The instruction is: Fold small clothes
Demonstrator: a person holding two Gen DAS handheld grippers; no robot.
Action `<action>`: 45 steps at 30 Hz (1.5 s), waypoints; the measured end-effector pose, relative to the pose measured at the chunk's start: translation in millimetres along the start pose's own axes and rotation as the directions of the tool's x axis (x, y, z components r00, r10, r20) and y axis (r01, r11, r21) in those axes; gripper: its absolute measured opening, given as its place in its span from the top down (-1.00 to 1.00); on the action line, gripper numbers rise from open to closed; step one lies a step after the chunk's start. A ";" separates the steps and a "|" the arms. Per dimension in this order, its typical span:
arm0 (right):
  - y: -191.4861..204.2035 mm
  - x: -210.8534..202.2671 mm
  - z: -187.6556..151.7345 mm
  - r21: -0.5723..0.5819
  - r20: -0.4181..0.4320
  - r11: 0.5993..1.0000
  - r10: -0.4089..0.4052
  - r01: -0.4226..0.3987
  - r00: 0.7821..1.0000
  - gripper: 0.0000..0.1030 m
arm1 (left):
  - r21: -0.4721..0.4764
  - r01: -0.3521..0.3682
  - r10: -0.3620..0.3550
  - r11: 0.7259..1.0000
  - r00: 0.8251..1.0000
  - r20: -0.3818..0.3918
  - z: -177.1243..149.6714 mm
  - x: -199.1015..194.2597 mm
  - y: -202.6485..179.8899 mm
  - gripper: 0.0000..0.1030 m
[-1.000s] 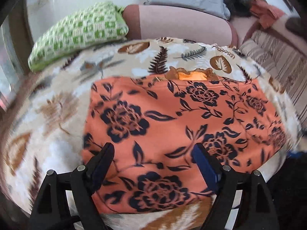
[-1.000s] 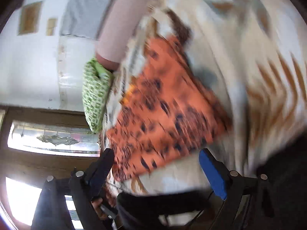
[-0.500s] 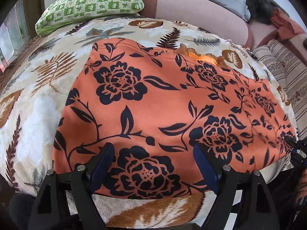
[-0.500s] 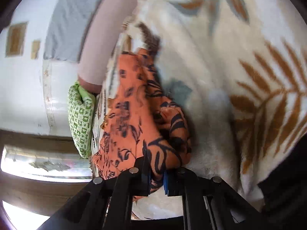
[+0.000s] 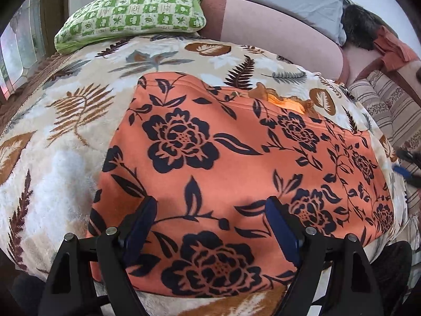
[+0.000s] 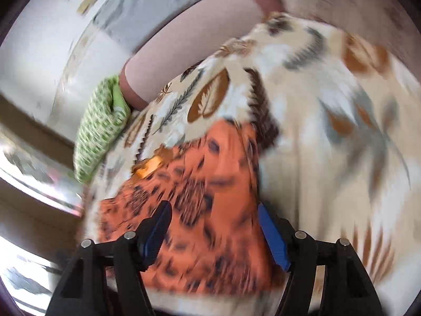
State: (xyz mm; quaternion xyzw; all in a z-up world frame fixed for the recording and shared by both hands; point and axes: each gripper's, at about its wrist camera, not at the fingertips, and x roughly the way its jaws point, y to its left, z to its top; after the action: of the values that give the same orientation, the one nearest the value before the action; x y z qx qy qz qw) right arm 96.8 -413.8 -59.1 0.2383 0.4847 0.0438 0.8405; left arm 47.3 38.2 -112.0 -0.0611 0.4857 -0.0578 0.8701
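No text, label, brand, number or sign can be read in either view. The green-and-white pillow [image 5: 131, 13] carries a checked print of small leaf-like motifs, not letters. The orange garment [image 5: 236, 171] shows only dark flowers and leaves, and the blanket [image 5: 52, 131] under it only leaves and ferns. In the right wrist view, two small tan rectangles [image 6: 89, 1] hang on the white wall, too blurred to tell whether anything is written on them. The gripper fingers [image 5: 281, 234] in the left wrist view bear no marking.
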 end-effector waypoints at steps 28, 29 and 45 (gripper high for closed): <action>-51.8 86.8 28.9 0.175 -0.155 0.984 0.042 -0.014 0.987 0.74 | 0.123 -0.042 0.039 0.992 0.999 0.029 7.3 13.6 -4.7 -0.68; -50.3 76.9 31.1 0.197 -0.125 0.979 0.081 -0.055 0.989 0.79 | 0.119 -0.018 0.013 0.993 0.999 0.043 9.2 6.2 -3.8 -0.68; 7.5 15.3 36.7 0.004 0.087 0.999 -0.043 0.043 0.995 -0.12 | -0.089 0.139 -0.137 0.986 0.990 0.029 112.4 26.8 83.2 -0.57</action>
State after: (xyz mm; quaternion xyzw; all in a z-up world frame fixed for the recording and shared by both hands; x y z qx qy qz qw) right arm 136.7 -415.6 -52.6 0.2303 0.4525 0.0148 0.8614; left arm 160.6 121.6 -89.4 -0.1346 0.4726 -0.0954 0.8657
